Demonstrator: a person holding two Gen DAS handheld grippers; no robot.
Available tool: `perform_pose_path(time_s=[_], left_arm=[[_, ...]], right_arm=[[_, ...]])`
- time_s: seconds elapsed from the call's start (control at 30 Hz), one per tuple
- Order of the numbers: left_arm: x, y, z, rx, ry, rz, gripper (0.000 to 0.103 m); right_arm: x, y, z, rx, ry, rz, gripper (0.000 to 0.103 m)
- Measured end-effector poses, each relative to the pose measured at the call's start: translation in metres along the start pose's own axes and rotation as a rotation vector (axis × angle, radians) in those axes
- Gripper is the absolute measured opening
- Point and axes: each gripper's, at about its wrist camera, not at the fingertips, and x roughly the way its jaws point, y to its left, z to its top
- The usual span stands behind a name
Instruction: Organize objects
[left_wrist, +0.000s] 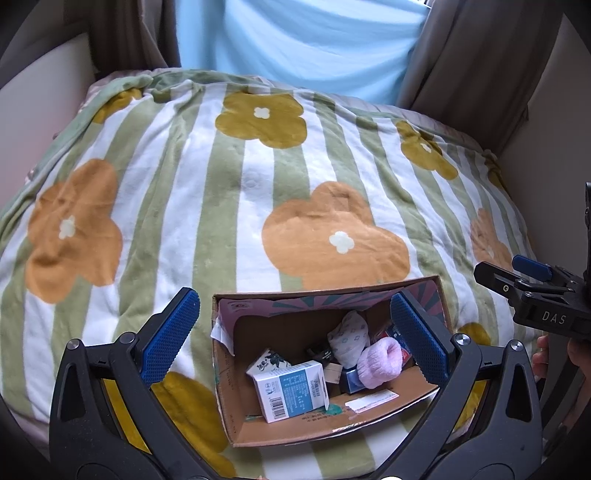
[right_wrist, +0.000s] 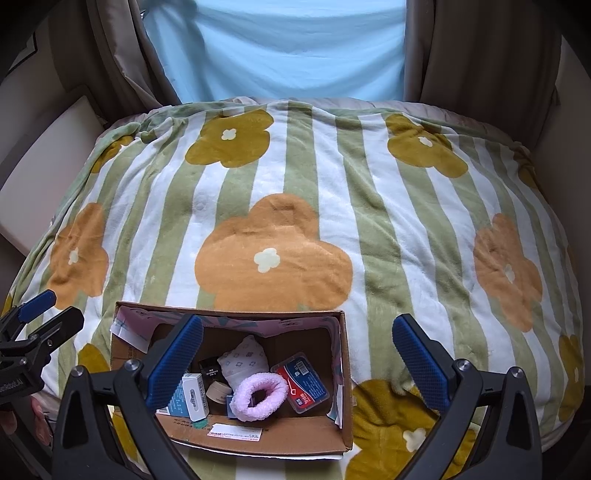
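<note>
— Objects all seem packed: the cardboard box (right_wrist: 343, 387) on the blanket (right_wrist: 295, 177) holds a milk carton (left_wrist: 291, 391), pink scrunchie (right_wrist: 260, 397), red case (right_wrist: 304, 382) and patterned bundle (right_wrist: 245, 360).

— Anything left out?

— None visible. Left gripper (left_wrist: 291, 339) and right gripper (right_wrist: 299, 363) hover spread wide, holding nothing.

— Obstacles?

— Only curtains (right_wrist: 480, 55) behind; the bedding is otherwise bare.

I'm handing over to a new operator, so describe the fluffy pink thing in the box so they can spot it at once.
On the green-and-white striped flower blanket sits an open brown cardboard box. Near its front wall lies a fluffy pale pink rolled fabric ring, between a white and blue carton and a flat red and blue plastic case. It is the only soft, fuzzy, hollow-centred item among them.
</note>
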Motion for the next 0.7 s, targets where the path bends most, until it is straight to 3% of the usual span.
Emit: perform_pose_path(time_s=[0.6, 0.7], left_arm=[[0.0009, 0.002, 0.0037, 0.009, -0.007, 0.01, 0.103], [-0.0013, 0.0043, 0.0025, -0.01, -0.031, 0.06, 0.103]], right_arm=[[0.0, 0.0, 0.0, -0.001, 0.0, 0.001, 0.102], [0.0014, -0.0001, 0.0023, -0.002, 0.004, 0.001, 0.102]])
